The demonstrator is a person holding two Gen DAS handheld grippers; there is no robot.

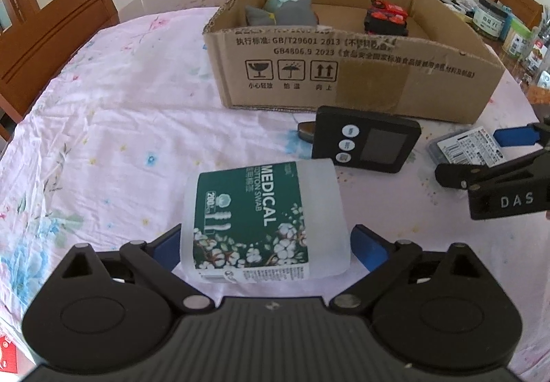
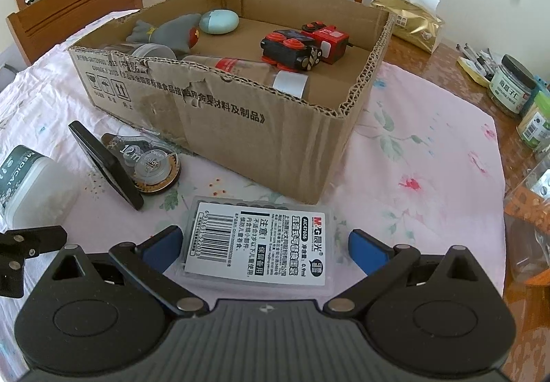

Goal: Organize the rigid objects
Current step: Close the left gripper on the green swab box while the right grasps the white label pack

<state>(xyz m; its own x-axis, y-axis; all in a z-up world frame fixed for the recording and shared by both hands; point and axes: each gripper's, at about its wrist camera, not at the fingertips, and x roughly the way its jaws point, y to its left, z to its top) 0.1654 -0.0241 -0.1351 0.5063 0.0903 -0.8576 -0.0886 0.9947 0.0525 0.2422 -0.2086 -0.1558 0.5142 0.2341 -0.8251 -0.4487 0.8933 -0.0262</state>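
I straddle cotton swab tub [image 1: 264, 220] with left gripper [image 1: 266, 244], jaws wide, pads not pressing. Right gripper [image 2: 264, 244] likewise open around refill case [image 2: 257, 244]. Next: close, lift into cardboard box [image 1: 378, 86].

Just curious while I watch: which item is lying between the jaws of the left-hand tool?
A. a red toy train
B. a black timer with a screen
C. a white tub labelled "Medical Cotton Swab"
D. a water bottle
C: in the left wrist view the cotton swab tub lies on its side between the blue pads of the left gripper, while the black timer sits farther off near the cardboard box.
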